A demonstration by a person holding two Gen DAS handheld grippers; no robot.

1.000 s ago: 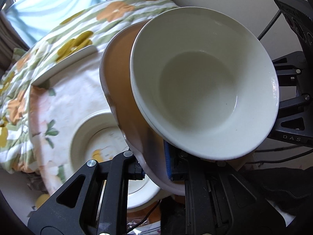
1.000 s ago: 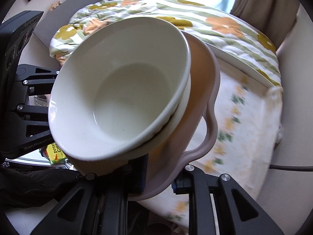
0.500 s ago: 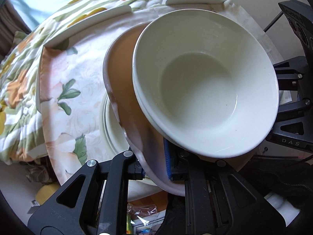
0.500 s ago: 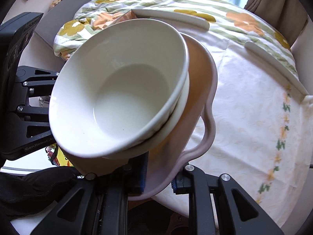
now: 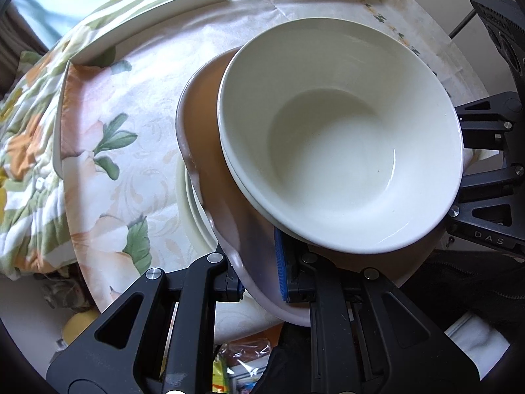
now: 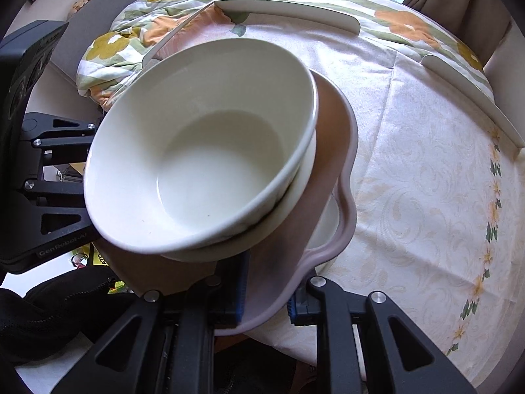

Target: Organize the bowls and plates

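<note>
A pink-brown plate with a wavy rim [image 5: 210,151] [image 6: 331,177] carries two stacked cream bowls [image 5: 341,138] [image 6: 203,164]. My left gripper [image 5: 262,272] is shut on the plate's near rim in the left wrist view. My right gripper [image 6: 265,292] is shut on the plate's opposite rim. The plate is held above the table, over a stack of white plates whose edge [image 5: 192,203] [image 6: 323,229] shows beneath it. Each gripper shows in the other's view, the right one [image 5: 485,177] and the left one [image 6: 42,177].
A round table with a floral cloth [image 5: 131,124] [image 6: 426,180] lies below. White raised rim pieces [image 5: 151,19] [image 6: 288,10] line its far edge. A flowered quilt [image 6: 124,46] lies beyond. Packets [image 5: 236,361] lie on the floor.
Both grippers have carried the plate with the bowls forward over the table. The white plates below have slid further under the held plate.
</note>
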